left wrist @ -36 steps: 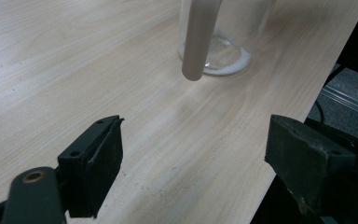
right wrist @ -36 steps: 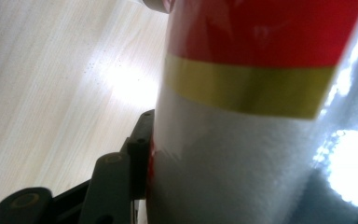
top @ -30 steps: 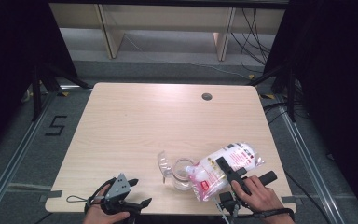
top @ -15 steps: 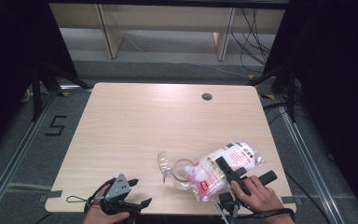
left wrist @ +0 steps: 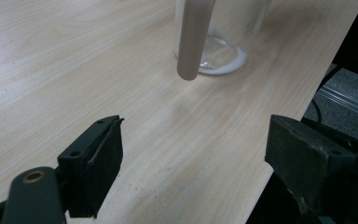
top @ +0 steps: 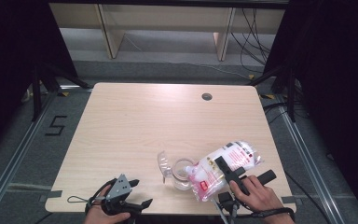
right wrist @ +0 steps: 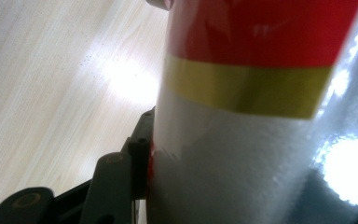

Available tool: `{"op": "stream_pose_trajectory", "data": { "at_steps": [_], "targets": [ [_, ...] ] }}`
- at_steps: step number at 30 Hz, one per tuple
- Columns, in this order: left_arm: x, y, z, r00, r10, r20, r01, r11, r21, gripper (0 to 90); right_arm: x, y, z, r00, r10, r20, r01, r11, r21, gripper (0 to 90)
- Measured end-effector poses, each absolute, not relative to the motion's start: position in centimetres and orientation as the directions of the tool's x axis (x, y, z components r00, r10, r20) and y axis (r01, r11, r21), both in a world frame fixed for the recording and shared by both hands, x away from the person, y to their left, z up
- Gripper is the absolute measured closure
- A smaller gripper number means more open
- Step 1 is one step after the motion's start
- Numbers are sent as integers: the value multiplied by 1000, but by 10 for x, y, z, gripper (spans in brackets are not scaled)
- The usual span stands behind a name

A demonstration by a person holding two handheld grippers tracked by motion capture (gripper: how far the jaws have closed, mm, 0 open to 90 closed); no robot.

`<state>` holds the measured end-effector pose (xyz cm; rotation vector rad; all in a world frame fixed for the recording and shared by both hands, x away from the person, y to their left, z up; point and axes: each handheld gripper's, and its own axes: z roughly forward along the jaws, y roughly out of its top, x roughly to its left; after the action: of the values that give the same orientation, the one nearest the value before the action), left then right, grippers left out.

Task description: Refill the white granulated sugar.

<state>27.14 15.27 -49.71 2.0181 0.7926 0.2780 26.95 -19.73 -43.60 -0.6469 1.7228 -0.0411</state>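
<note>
A plump plastic bag (top: pixel 235 156) with red print and white contents lies tilted, its lower end over the mouth of a clear glass jar (top: pixel 182 175). My right gripper (top: pixel 244 169) is shut on the bag, one black jaw across its top. In the right gripper view the bag (right wrist: pixel 261 93) shows red, yellow and silver bands, and the left pad (right wrist: pixel 141 140) presses its side; the other jaw is hidden. My left gripper (top: pixel 140 192) rests open at the table's front left with nothing between its jaws. From the left gripper (left wrist: pixel 200 163) the jar (left wrist: pixel 219 46) stands ahead.
The wooden table (top: pixel 168 116) has a round cable hole (top: pixel 207 96) at the back right. A clear lid or flap (top: pixel 162 161) stands beside the jar. A pale blurred bar (left wrist: pixel 193 37) hangs before the jar. The table's front edge (left wrist: pixel 279 140) is close.
</note>
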Motion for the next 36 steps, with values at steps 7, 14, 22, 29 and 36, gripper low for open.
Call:
{"op": "stream_pose_trajectory", "data": {
  "at_steps": [7,14,22,29,36],
  "targets": [
    [272,153,-497,770,630,-102,422,-382,822,187,269,-197,-432,-96,-438,-894,-387,844,-372,546],
    [271,151,-497,765,632,-124,429,-357,830,187,268,-199,-434,-115,-420,-900,-367,860,-354,547],
    [272,153,-497,771,628,-106,420,-375,827,187,268,-200,-436,-117,-418,-901,-364,862,-352,550],
    [271,152,-497,768,629,-117,421,-359,833,186,268,-200,-436,-119,-412,-904,-367,864,-345,551],
    [271,152,-497,770,627,-121,424,-361,830,187,270,-199,-434,-119,-431,-894,-389,849,-358,554]
  ]
}}
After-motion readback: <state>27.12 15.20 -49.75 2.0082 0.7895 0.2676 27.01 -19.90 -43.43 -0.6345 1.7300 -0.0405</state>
